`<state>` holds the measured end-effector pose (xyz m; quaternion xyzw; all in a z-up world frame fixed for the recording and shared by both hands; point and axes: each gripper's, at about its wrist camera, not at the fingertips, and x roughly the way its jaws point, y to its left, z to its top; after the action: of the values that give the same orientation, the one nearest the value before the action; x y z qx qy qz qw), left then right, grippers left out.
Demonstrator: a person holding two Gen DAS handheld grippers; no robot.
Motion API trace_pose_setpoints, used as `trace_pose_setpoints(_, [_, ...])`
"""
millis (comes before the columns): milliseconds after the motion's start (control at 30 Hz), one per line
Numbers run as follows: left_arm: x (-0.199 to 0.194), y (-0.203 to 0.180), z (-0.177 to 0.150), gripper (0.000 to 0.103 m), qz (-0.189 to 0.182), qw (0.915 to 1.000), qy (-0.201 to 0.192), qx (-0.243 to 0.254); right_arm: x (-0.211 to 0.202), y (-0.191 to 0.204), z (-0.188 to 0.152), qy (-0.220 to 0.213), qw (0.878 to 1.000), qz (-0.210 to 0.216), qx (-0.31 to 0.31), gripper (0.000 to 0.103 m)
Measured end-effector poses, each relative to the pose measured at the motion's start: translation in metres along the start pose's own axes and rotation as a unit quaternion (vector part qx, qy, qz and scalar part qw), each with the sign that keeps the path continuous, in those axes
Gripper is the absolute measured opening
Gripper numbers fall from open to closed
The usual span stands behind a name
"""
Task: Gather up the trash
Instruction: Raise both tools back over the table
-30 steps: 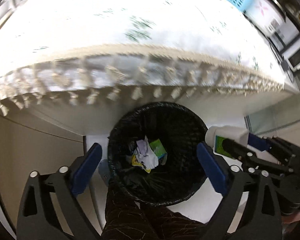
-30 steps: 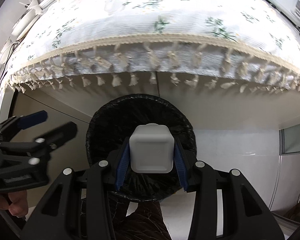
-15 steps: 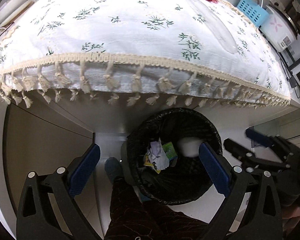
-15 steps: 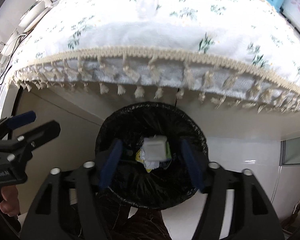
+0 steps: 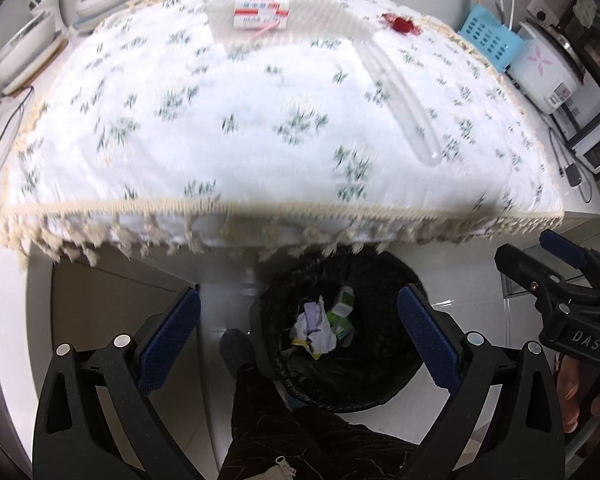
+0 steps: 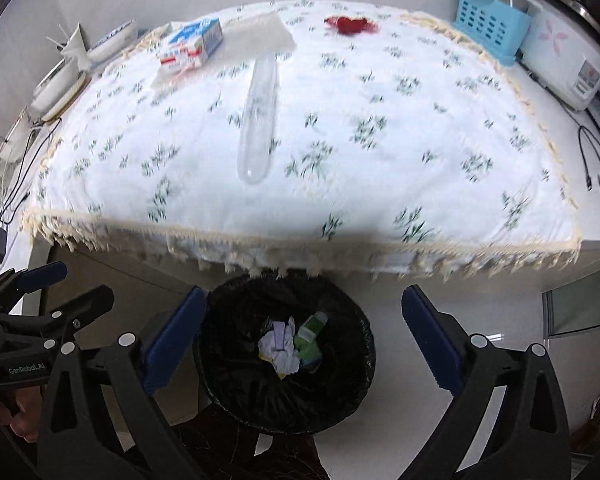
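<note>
A black-lined trash bin [image 5: 380,364] [image 6: 260,392] stands on the floor under the table's fringed edge. Inside lie crumpled white paper [image 5: 315,330] [image 6: 282,346] and a green-and-white bottle [image 5: 342,312] [image 6: 310,330]. My left gripper [image 5: 298,300] hangs open above the bin. My right gripper [image 6: 304,298] is also above it, jaws opening wide with nothing between them. On the tablecloth lie a blue-and-red carton [image 5: 262,6] [image 6: 192,46], a clear plastic sleeve [image 5: 400,96] [image 6: 260,120] and a red wrapper [image 5: 400,24] [image 6: 350,24].
A blue basket [image 6: 488,24] and a white rice cooker [image 6: 564,56] stand at the table's back right. Bowls [image 5: 24,52] and cables sit at the left. The person's dark trouser leg [image 5: 300,436] and shoe [image 5: 236,352] are beside the bin.
The right gripper opened and let go of the white bottle, which dropped into the bin. Both grippers rose, bringing the tabletop into view.
</note>
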<state>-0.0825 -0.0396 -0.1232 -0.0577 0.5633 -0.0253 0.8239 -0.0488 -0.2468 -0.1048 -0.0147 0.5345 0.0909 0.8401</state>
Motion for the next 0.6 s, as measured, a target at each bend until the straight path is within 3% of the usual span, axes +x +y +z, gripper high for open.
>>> trace_pose_setpoints(233, [-0.019,-0.005,0.020,0.097,-0.002,0.9999,-0.013,-0.002,-0.026,-0.004,0.020,-0.026,1.000,-0.004,-0.001,0.094])
trace_pose_setpoints(600, [-0.033,0.006,0.066,0.097,0.002,0.9997,-0.025,-0.008,-0.033,0.002,0.056,-0.039,0.999,-0.006,-0.003,0.094])
